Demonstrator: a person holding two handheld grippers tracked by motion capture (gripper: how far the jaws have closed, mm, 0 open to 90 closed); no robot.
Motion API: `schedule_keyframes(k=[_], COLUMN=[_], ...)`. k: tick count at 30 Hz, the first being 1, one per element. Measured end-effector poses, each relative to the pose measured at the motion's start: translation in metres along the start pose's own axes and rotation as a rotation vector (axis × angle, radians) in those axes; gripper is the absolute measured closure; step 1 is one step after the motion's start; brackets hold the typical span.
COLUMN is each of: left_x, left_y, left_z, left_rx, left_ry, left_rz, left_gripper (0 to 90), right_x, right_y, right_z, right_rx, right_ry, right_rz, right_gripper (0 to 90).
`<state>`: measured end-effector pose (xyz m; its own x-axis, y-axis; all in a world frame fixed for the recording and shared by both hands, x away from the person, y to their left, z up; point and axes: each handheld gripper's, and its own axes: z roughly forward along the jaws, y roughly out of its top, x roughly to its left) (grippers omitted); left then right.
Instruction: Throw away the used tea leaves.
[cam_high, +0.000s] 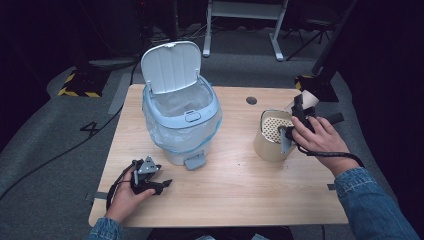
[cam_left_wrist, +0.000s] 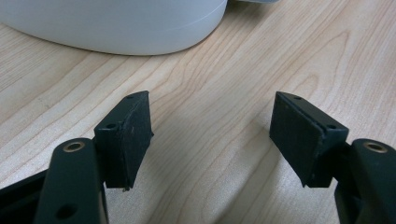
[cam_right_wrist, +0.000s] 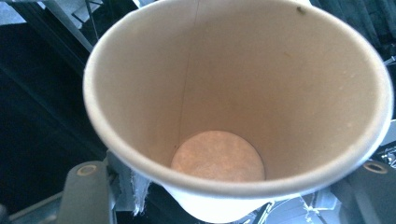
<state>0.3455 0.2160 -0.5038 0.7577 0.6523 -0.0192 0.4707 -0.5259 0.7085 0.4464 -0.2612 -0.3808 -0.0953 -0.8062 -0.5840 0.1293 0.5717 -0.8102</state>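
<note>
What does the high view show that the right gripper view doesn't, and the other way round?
High view: a wooden table, a white bin with its lid up and a bag liner in it, a beige pot with a holed insert, and the left gripper resting open on the table. Right gripper view: the inside of the paper cup, down to its empty bottom. Both: that cup, held by the right gripper.
</note>
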Motion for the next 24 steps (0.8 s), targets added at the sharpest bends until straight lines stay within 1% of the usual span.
schedule_keyframes(k=[2, 3, 6, 8, 9, 12, 14, 15, 17, 19, 21, 22, 23, 24], left_x=[0.0, 0.0, 0.0, 0.0, 0.0, 0.0, 0.0, 0.0, 0.0, 0.0, 0.0, 0.0, 0.0, 0.0], left_y=[0.0, 0.0, 0.0, 0.0, 0.0, 0.0, 0.0, 0.0, 0.0, 0.0, 0.0, 0.0, 0.0, 0.0], left_z=[0.0, 0.0, 0.0, 0.0, 0.0, 0.0, 0.0, 0.0, 0.0, 0.0, 0.0, 0.0, 0.0, 0.0], left_rx=[0.001, 0.001, 0.002, 0.0, 0.001, 0.0, 0.0, 0.001, 0.001, 0.0, 0.001, 0.001, 0.001, 0.002], left_ry=[0.0, 0.0, 0.003, 0.0, 0.0, 0.0, 0.0, 0.002, 0.002, 0.001, 0.002, 0.002, 0.0, 0.002], left_rz=[0.001, 0.001, 0.006, 0.0, 0.001, 0.0, 0.001, 0.004, 0.004, 0.0, 0.004, 0.004, 0.0, 0.004], left_gripper=[29.9, 29.9, 29.9, 29.9, 29.9, 29.9, 29.9, 29.9, 29.9, 29.9, 29.9, 29.9, 29.9, 29.9], right_x=[0.0, 0.0, 0.0, -0.001, -0.001, -0.001, -0.002, -0.002, -0.003, -0.003, -0.003, -0.003, -0.003, -0.003], right_y=[-0.001, -0.002, -0.003, -0.005, -0.006, -0.012, -0.015, -0.017, -0.021, -0.027, -0.03, -0.033, -0.034, -0.037], right_z=[0.0, 0.001, 0.002, 0.002, 0.002, 0.004, 0.004, 0.005, 0.005, 0.007, 0.006, 0.006, 0.006, 0.007], right_rx=[0.001, -0.006, -0.003, -0.011, -0.01, -0.03, -0.045, -0.06, -0.079, -0.113, -0.117, -0.128, -0.137, -0.149], right_ry=[0.008, 0.019, 0.042, 0.072, 0.082, 0.156, 0.183, 0.205, 0.241, 0.296, 0.311, 0.328, 0.344, 0.366], right_rz=[0.015, 0.039, 0.071, 0.132, 0.168, 0.292, 0.358, 0.416, 0.503, 0.604, 0.664, 0.723, 0.764, 0.824], right_gripper=[31.9, 31.9, 31.8, 31.8, 31.8, 31.7, 31.7, 31.7, 31.6, 31.5, 31.4, 31.4, 31.4, 31.4])
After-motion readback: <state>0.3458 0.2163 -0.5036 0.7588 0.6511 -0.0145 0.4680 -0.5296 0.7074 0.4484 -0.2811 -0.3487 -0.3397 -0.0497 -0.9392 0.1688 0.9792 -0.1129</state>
